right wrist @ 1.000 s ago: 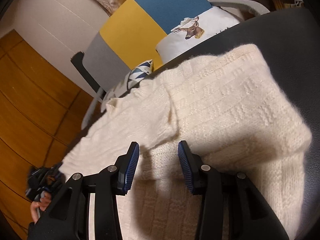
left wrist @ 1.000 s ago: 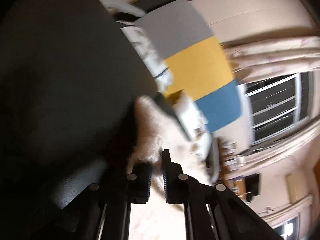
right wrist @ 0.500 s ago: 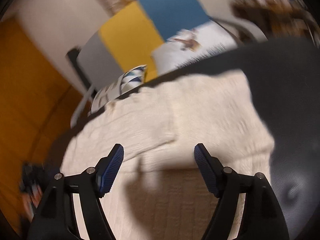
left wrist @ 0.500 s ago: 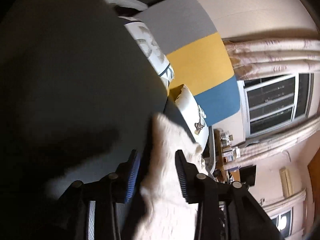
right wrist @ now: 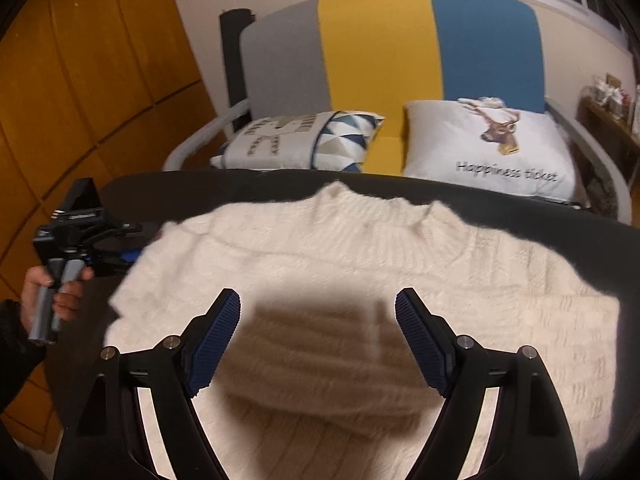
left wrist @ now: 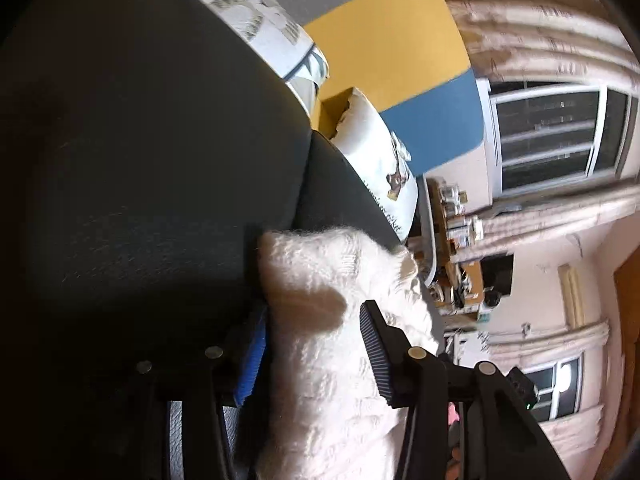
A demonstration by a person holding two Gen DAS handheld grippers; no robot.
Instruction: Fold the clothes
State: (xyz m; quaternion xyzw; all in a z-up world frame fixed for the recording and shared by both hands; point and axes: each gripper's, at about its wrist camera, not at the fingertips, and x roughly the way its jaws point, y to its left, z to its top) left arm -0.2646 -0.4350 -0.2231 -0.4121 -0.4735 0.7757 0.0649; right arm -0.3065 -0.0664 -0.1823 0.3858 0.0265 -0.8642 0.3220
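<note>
A cream knitted sweater (right wrist: 360, 248) lies flat on the dark table (right wrist: 520, 208), its collar toward the sofa. My right gripper (right wrist: 318, 336) hovers above the sweater's middle and casts a shadow on it. Its jaws are opening wide, and nothing is between the pads. My left gripper (right wrist: 130, 254), held by a hand (right wrist: 44, 292), is at the sweater's left edge. In the left wrist view the left gripper (left wrist: 314, 348) has a fold of the sweater (left wrist: 320, 272) between its jaws. They are closing, with a gap still showing at the right pad.
Behind the table stands a sofa (right wrist: 380, 40) with a grey, yellow and blue back and two printed cushions (right wrist: 304, 140) (right wrist: 488, 144). Orange wooden panels (right wrist: 80, 80) fill the left. A window (left wrist: 552, 136), curtains and a cluttered shelf (left wrist: 452, 220) lie to the right.
The right gripper let go of the sweater fold, opened wide, rolled level and rose. The left gripper opened and slid along the table, so the sweater's edge now sits between its jaws.
</note>
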